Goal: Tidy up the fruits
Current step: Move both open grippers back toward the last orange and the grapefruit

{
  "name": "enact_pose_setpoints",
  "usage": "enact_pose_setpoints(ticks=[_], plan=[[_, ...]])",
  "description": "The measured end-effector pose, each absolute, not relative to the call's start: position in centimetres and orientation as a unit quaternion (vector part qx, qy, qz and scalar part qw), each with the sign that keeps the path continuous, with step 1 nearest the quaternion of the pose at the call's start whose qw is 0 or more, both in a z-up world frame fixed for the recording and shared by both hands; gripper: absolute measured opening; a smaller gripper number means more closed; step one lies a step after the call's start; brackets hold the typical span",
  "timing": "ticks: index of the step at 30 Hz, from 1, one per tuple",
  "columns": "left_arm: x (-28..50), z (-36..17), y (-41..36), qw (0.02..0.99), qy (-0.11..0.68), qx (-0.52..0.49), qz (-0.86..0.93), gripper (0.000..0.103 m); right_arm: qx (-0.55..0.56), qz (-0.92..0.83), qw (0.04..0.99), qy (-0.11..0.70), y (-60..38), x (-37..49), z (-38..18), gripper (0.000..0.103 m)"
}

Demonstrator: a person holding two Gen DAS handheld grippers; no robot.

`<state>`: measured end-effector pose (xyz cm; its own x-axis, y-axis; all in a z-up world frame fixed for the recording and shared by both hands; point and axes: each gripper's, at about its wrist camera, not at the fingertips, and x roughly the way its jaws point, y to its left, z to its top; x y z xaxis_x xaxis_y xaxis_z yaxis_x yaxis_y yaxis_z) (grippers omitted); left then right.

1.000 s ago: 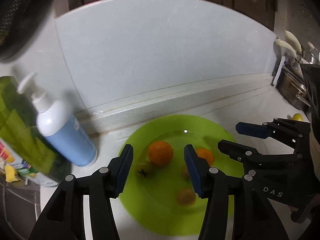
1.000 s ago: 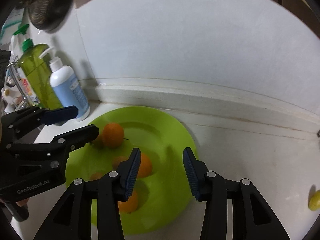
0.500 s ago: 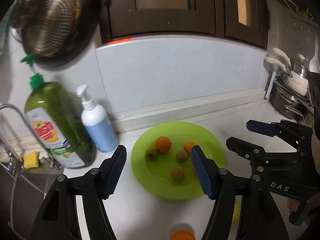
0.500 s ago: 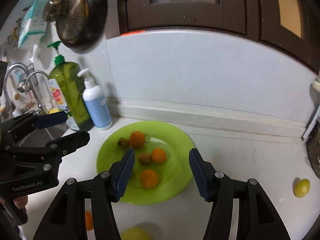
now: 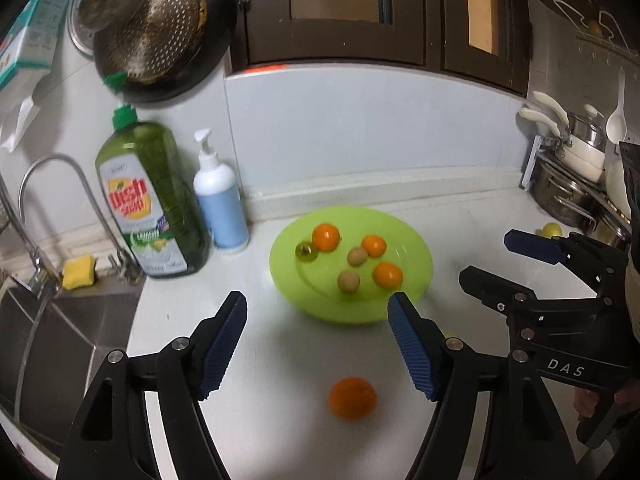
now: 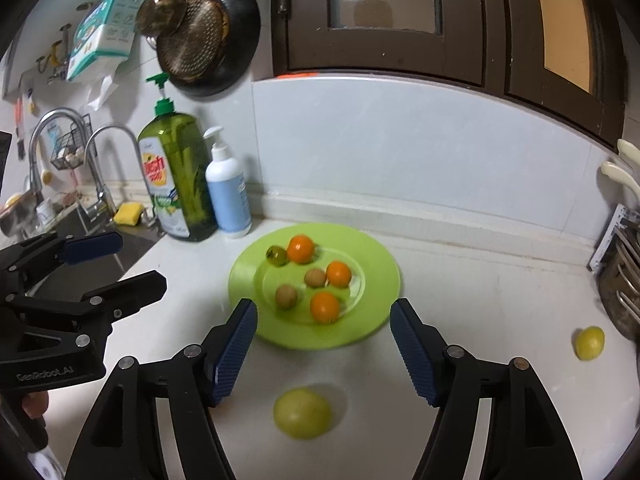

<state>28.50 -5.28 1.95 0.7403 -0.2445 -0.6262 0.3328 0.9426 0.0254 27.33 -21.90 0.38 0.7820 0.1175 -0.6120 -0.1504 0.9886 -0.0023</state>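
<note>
Both claws, the left gripper and right gripper, are held open and empty, pulled back from the green plate now ahead; an orange and a yellow-green fruit, newly revealed between the fingers, are likely collected next.

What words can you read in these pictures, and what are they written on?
"DAS": on the black body of the right gripper, seen from the left wrist.
"GenRobot.AI": on the body of the left gripper, seen from the right wrist.
"Dish soap": seemingly so, red letters on the green soap bottle; its smaller print is too blurred.
Blue pump bottle label: too small to read.
Hanging packet print: too small to read.
</note>
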Motion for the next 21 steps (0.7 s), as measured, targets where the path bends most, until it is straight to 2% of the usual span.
enact_pose_setpoints(ticks=[13, 21], plan=[[25.4, -2.7, -5.1, 0.912, 0.367, 0.070, -0.172, 0.072, -0.041, 0.076, 0.928, 0.362, -21.1, 24.3, -3.2, 0.069], [26.1, -5.8, -5.6, 0.894, 0.401, 0.071, -0.185, 0.072, -0.029, 0.082, 0.912, 0.400, -21.3, 24.6, -6.3, 0.069]])
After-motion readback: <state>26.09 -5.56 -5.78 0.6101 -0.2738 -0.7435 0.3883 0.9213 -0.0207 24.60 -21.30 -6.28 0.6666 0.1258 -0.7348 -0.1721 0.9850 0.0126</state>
